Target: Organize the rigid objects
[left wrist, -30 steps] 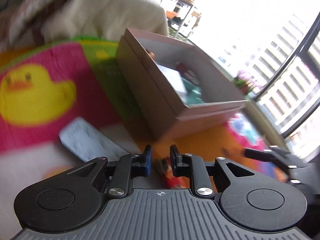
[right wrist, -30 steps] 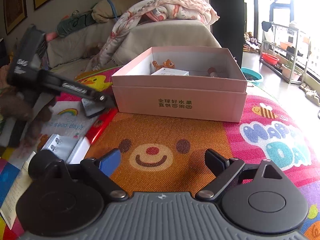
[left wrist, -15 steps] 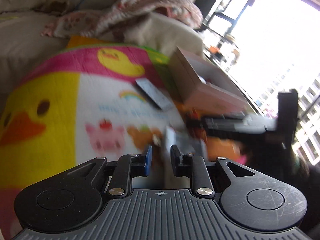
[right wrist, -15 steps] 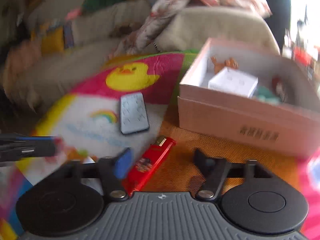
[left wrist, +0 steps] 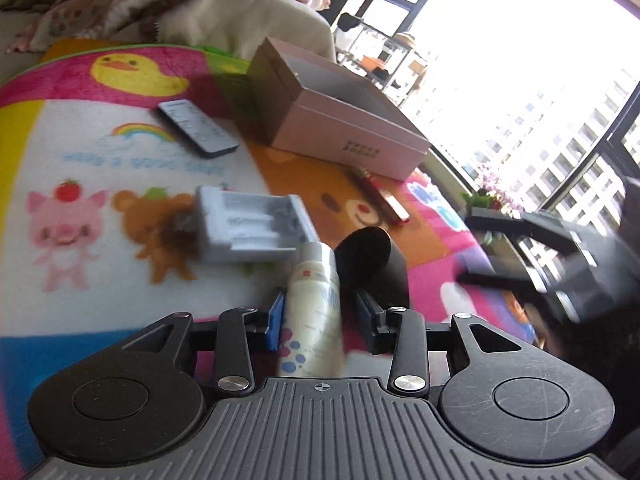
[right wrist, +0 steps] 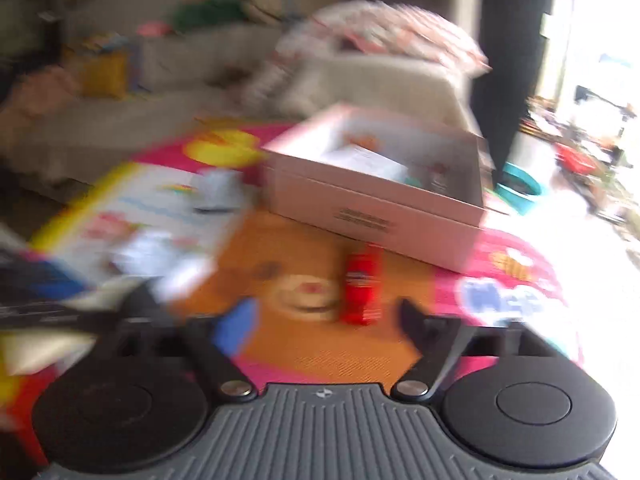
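The left tongs (left wrist: 320, 316) have just been opening, and a white bottle (left wrist: 314, 304) with blue spots on its label lies between the two jaws. The left blue pad (left wrist: 276, 318) sits right at the bottle's side; a small gap shows on the other side, so the pads do not clamp it. A black cylinder (left wrist: 374, 262) lies just beside the bottle on the play mat (left wrist: 80, 184). Ahead of the bottle is a pale grey moulded tray (left wrist: 252, 226), and farther off a grey remote control (left wrist: 196, 128) rests near the rainbow print.

The pink cardboard box (left wrist: 340, 132) stands open at the far side of the mat, next to a beige sofa (left wrist: 248, 16). A slim red lighter (left wrist: 380, 194) lies on the orange bear face just in front of the box.

The right tongs (right wrist: 328, 320) have just been opening too and stand wide apart with nothing held. That view is badly blurred, but the red lighter shows on the mat beyond and between the jaws, and the box holds a white carton (right wrist: 368, 160).
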`<state>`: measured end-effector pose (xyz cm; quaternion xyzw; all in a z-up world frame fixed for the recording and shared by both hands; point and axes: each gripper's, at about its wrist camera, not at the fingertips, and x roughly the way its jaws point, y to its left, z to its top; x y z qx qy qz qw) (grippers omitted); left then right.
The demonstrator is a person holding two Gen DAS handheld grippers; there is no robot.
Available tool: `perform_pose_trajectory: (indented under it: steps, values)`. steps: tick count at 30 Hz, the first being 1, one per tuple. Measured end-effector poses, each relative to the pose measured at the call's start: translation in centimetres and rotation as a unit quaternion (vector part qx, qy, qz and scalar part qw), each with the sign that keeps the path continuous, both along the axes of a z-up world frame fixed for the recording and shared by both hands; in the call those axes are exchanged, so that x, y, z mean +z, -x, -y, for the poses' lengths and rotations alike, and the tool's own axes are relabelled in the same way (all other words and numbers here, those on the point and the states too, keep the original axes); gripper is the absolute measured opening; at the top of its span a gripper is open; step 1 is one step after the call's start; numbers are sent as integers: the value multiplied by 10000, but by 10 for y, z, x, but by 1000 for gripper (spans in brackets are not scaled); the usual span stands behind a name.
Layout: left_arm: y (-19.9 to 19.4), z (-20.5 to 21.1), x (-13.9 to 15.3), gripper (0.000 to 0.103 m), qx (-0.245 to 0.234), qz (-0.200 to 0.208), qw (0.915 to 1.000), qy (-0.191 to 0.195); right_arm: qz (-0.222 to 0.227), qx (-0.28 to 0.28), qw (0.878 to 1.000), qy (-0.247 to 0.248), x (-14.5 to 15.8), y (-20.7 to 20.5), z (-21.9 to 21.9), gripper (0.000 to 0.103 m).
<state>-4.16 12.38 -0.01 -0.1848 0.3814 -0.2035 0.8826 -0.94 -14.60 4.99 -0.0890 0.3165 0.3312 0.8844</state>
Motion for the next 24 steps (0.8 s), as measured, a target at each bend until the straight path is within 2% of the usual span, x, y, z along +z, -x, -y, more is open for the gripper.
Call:
perform_pose_trajectory:
  steps: [3, 5, 7, 10, 13, 15, 17, 19, 21, 24]
  values:
    - [-13, 8, 0, 41, -137, -45, 9997, 180, -109, 939, 9955, -2, -3, 32, -16, 93]
    - [-20, 8, 7, 41, -126, 84, 9998, 119, -27, 1227, 9921, 246, -13, 47, -34, 93]
    - [-29, -1, 18, 41, 145, 278, 9995, 51, 168, 1308, 9898, 548, -24, 56, -51, 93]
    - [-50, -26, 30, 41, 929, 489, 9944, -85, 457, 981, 9901, 889, -37, 53, -65, 93]
    - [-82, -53, 30, 40, 1664, 522, 9844, -224, 877, 161, 9893, 1155, -43, 34, -66, 93]
    - [-105, -66, 24, 40, 1913, 370, 9807, -150, 1051, -430, 9848, 1314, -47, 20, -57, 93]
    - [-127, -74, 14, 40, 2058, 98, 9785, 22, 780, -737, 9885, 1064, -47, 4, -40, 93]
    - [-145, -77, 1, 40, 2101, -122, 9774, 199, 272, -937, 9934, 609, -49, -12, -22, 93]
    - [-157, -73, -3, 40, 2048, -158, 9785, 196, -207, -1138, 9930, 234, -56, -22, -3, 93]
    - [-165, -58, -2, 40, 1654, -206, 9859, 160, -363, -1225, 9916, -179, -52, -21, 12, 96]
